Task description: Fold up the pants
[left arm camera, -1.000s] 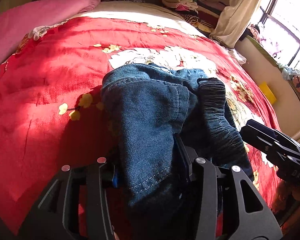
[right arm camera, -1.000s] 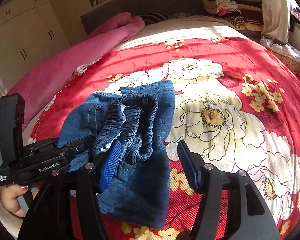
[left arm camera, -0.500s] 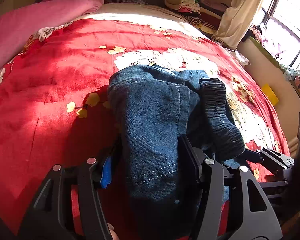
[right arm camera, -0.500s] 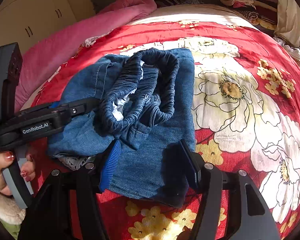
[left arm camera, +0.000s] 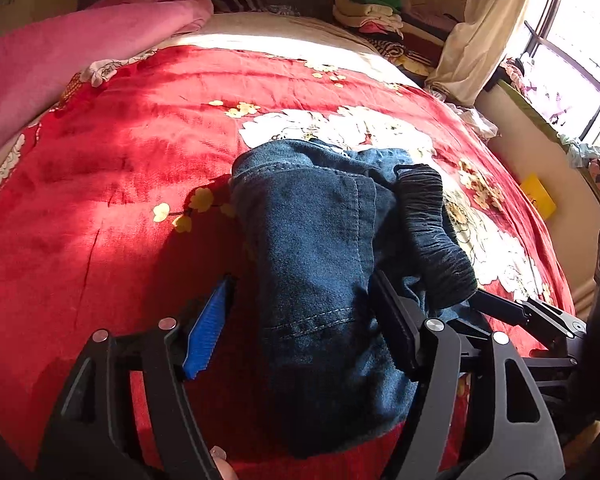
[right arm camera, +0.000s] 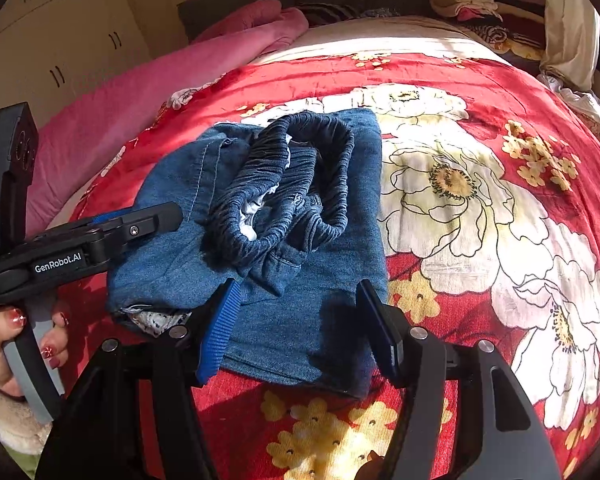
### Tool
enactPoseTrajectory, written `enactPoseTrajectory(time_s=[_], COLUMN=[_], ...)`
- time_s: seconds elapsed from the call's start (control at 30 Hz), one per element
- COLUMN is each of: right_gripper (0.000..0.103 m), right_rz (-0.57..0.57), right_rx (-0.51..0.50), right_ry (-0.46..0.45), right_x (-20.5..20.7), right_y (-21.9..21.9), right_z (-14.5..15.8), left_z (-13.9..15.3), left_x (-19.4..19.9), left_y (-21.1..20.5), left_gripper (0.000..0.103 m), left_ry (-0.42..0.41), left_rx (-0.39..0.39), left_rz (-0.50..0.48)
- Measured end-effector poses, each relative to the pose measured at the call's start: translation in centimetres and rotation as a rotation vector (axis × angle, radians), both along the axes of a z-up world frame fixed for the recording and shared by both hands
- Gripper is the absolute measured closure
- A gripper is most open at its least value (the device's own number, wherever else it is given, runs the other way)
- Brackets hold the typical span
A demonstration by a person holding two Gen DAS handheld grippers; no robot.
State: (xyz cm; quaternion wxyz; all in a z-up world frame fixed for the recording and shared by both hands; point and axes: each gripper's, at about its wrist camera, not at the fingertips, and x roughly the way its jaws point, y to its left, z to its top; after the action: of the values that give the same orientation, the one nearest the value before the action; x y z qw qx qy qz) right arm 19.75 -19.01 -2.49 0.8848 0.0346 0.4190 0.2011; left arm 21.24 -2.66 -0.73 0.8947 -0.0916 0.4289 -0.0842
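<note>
The blue denim pants (right arm camera: 300, 216) lie folded in a compact bundle on the red floral bedspread (right arm camera: 480, 200), with the dark elastic waistband (right arm camera: 312, 148) bunched on top. In the left wrist view the pants (left arm camera: 316, 264) run between the jaws of my left gripper (left arm camera: 300, 332), which stand wide apart with cloth between them but not pinched. My right gripper (right arm camera: 300, 320) is open over the near edge of the bundle. The left gripper also shows in the right wrist view (right arm camera: 140, 224), at the bundle's left side.
A pink blanket (left arm camera: 60, 52) lies along the far left of the bed. Stacked folded clothes (left arm camera: 372, 12) sit at the headboard. A curtain (left arm camera: 484, 24) and window are at the right. A yellow object (left arm camera: 538, 200) lies beyond the bed's right edge.
My left gripper has opened and let go of the denim it pinched. My right gripper has moved forward over the bundle's near edge. The pants have settled flatter.
</note>
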Motion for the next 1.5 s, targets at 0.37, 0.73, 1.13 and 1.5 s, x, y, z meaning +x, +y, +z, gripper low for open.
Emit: enactPoseTrajectory(time_s=[0.37,0.73,1.13,1.5], right_gripper=[0.035,0.022,0.008,0.005], right_rz=[-0.011,-0.036,-0.084,-0.108], right_rx=[0.004,0.022,0.008,0.003], right_ry=[-0.046,-0.099,-0.161,-0.155], right_x=[-1.6,-2.8,-5.6,-9.2], right_y=[-0.5,-1.0,-2.1,-4.1], right_z=[2.0,3.6,5.1,4.5], left_z=[1.8,3.2,4.2,3.2], left_x=[-1.4,-3.1,-6.9,-12.0], left_y=[0.2,0.4,0.1,-0.5], left_gripper=[0.025,0.013,0.010,0.010], left_ry=[-0.035,-0.061,-0.093,-0.097], left_rx=[-0.007,-0.008,0.006,0.036], left_rz=[0.010,0.017,0.015,0.016])
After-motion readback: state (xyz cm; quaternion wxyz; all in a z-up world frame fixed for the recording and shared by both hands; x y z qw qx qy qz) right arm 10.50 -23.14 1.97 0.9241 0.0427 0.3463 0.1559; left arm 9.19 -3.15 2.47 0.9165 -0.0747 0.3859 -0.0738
